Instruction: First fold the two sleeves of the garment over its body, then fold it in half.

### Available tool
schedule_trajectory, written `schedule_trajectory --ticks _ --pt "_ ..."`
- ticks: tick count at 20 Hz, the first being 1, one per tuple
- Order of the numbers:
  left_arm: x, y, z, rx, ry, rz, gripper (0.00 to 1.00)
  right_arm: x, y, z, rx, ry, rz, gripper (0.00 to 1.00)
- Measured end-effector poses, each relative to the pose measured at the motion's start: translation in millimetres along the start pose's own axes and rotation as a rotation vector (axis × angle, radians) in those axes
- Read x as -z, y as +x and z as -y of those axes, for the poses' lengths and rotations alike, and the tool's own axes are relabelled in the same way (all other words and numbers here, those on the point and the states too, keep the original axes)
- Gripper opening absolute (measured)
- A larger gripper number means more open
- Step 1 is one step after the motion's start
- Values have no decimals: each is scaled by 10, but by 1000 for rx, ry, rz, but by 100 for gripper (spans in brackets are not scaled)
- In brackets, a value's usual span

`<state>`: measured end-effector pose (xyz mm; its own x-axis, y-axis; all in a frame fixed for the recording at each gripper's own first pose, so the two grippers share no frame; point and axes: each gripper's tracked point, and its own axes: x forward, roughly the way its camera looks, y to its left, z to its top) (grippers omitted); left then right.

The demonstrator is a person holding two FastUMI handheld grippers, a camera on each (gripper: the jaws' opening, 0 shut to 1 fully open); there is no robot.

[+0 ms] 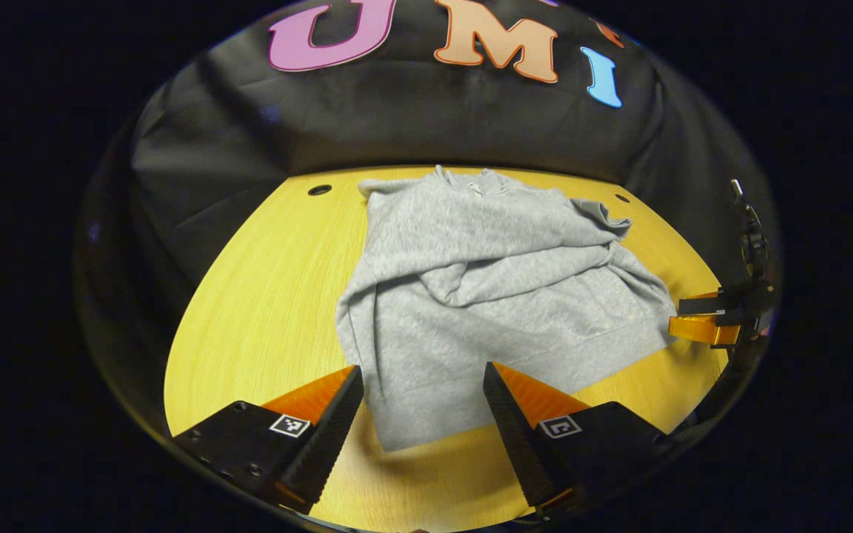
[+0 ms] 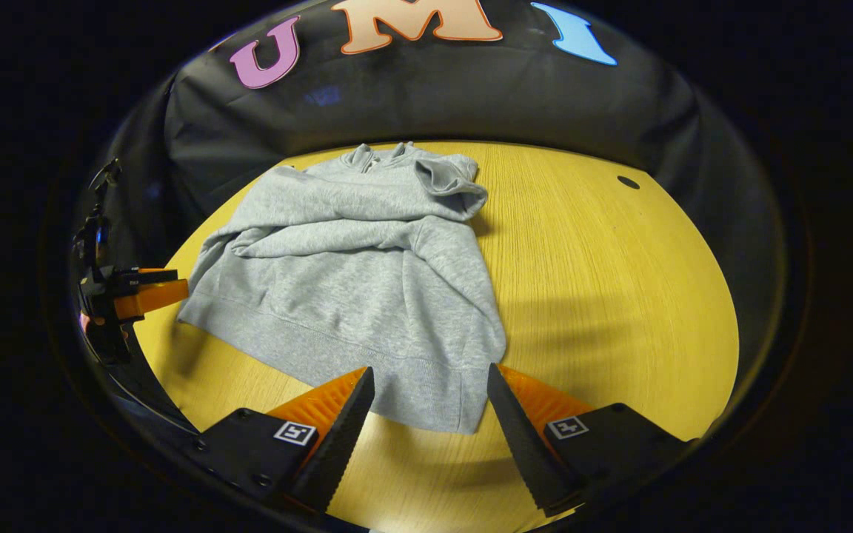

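No readable word, number or brand stands on anything here apart from the booth wall's lettering. The only signs are small square black-and-white coded markers, one on each finger of the left claw [image 1: 423, 374] and one on each finger of the right claw [image 2: 430, 374]; they sit just behind the toothed pads, on the upper face of each finger, and their patterns hold blocks, not letters. The grey garment [image 1: 486, 296], lying ahead of both claws on the surface [image 1: 271, 311], bears no print or tag that can be made out.
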<state>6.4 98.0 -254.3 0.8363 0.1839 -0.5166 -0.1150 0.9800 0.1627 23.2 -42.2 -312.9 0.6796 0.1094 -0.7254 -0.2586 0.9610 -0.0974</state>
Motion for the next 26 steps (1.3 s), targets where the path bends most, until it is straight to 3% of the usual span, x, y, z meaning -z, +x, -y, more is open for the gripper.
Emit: schedule_trajectory --ticks 2,4,6,7,11,13,14,15,17,18,19,20,21,23,26 --pt "167 7 -24 -4 -34 -28 96 50 26 10 12 12 -7 93" --pt "285 49 -29 -1 -58 -49 95 41 40 12 22 21 -2 97" --pt "338 93 -69 -17 -51 -48 96 61 48 25 35 14 -2 93" --pt "325 99 -62 -17 -40 -39 95 68 59 24 42 4 0 98" --pt "333 135 -27 -40 -40 -24 95 69 60 10 62 8 3 97" --pt "326 140 -11 -51 -48 -11 92 64 71 -24 60 13 9 90" --pt "294 163 2 -49 -50 10 90 61 66 -56 51 10 11 80" --pt "283 191 22 -45 -48 21 84 71 75 -92 42 10 10 79" --pt "254 224 76 -24 -37 35 69 71 92 -164 17 21 6 58" --pt "243 237 99 -15 -32 34 65 68 102 -211 0 37 7 44" --pt "233 239 138 0 -30 38 51 66 80 -215 -3 58 2 35" --pt "222 253 186 13 -30 42 42 63 68 -219 -3 75 0 18" --pt "204 270 220 18 -26 49 24 74 95 -225 -3 82 -3 15" --pt "196 310 227 6 -5 52 8 69 104 -225 5 76 1 13" --pt "192 304 240 19 10 40 4 57 90 -230 23 55 8 5"
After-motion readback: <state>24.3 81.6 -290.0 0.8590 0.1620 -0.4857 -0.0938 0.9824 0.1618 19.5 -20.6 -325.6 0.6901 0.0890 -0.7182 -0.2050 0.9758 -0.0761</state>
